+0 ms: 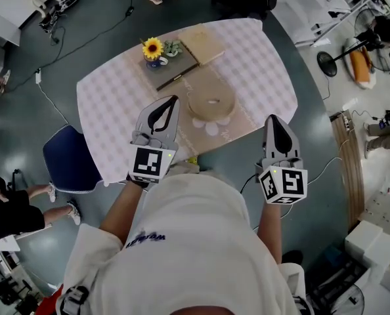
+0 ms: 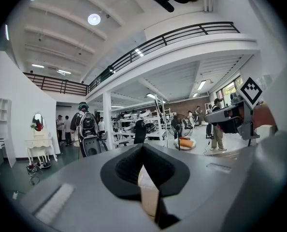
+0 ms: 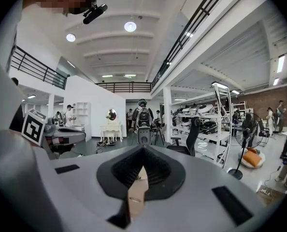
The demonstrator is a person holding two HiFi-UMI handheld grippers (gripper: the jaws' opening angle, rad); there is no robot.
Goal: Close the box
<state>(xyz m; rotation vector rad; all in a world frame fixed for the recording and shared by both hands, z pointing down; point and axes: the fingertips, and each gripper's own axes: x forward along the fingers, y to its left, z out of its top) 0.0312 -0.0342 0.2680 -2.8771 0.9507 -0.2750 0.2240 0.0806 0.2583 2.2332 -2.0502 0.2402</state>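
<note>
A round tan box (image 1: 211,102) sits on a beige mat in the middle of the checked table (image 1: 109,104); from above its top looks covered. My left gripper (image 1: 173,99) is held up at the table's near edge, left of the box, jaws shut and empty. To the right, off the table's near right edge, my right gripper (image 1: 273,118) is raised, also shut with nothing in it. In both gripper views the shut jaws point out into the hall, and the box is hidden there: left gripper (image 2: 142,147), right gripper (image 3: 142,149).
A sunflower in a small pot (image 1: 153,49), a flat tan square item (image 1: 202,42) and a dark pen (image 1: 177,76) lie at the table's far side. A blue chair (image 1: 69,159) stands at the left. Cables cross the floor; people and shelving fill the hall.
</note>
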